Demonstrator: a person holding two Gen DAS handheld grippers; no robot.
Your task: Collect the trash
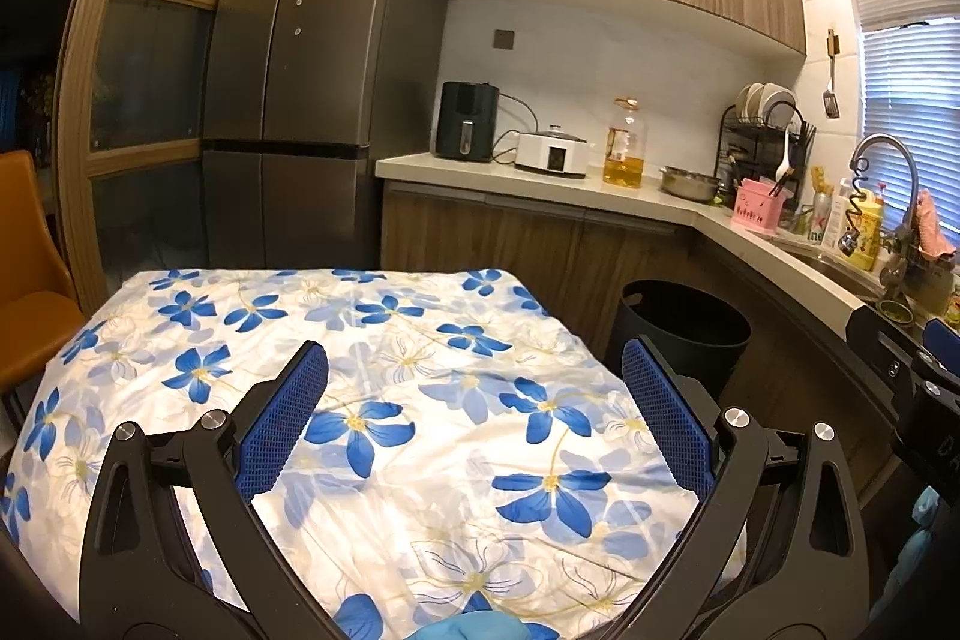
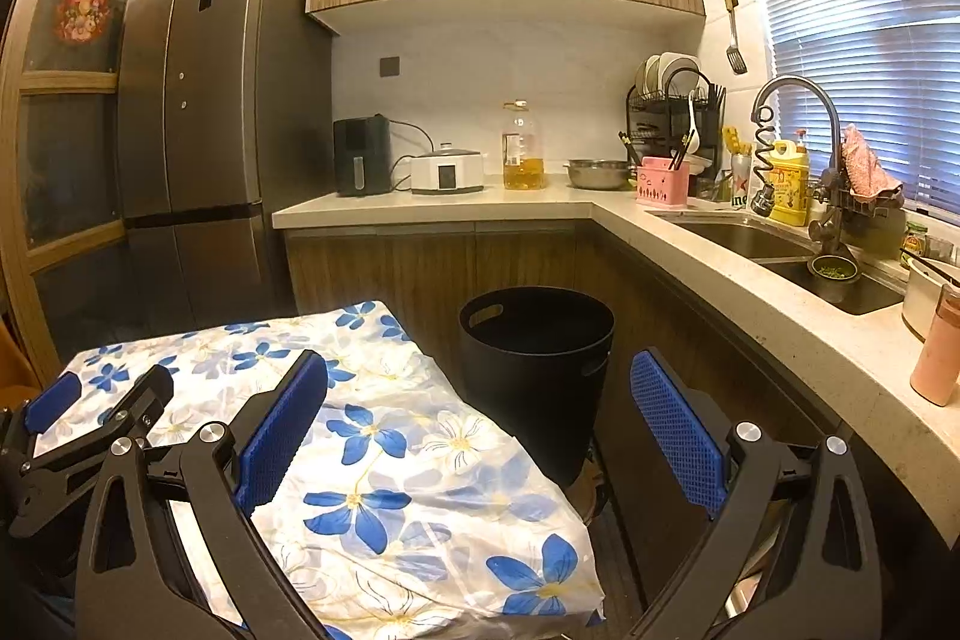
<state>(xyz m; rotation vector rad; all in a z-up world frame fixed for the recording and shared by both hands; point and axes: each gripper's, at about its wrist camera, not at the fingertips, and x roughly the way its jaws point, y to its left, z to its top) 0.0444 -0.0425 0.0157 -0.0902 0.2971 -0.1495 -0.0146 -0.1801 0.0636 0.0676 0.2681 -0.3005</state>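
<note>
Left wrist view: your left gripper (image 1: 474, 418) hangs over the table with its jaws spread wide; nothing sits between the blue pads (image 1: 282, 424).
Right wrist view: your right gripper (image 2: 480, 430) is spread just as wide and holds nothing; one finger is over the table's right edge, the other over the floor gap beside the counter.
Table: covered by a white cloth with blue flowers (image 1: 384, 400); no loose litter shows on the cloth in either view.
Trash bin: a black round bin with cut-out handles (image 2: 534, 364) stands on the floor just beside the table's right edge, in front of the wooden base cabinets. Its inside is too dark for you to judge what it contains.
Left gripper seen from the right: its finger tips (image 2: 96, 400) show at the left edge, above the cloth.
Glove: a patch of blue glove (image 1: 468, 628) shows at the bottom edge of the left view.
Counter: an L-shaped pale worktop (image 2: 456, 205) carries a black air fryer (image 2: 362, 155), a white cooker (image 2: 447, 171), a cooking oil bottle (image 2: 523, 148) and a steel bowl (image 2: 597, 173).
Sink: a steel basin (image 2: 744, 238) lies under the curved tap, well apart from both grippers.
Refrigerator: a dark multi-door unit (image 1: 312, 88) stands beyond the table's far edge.
</note>
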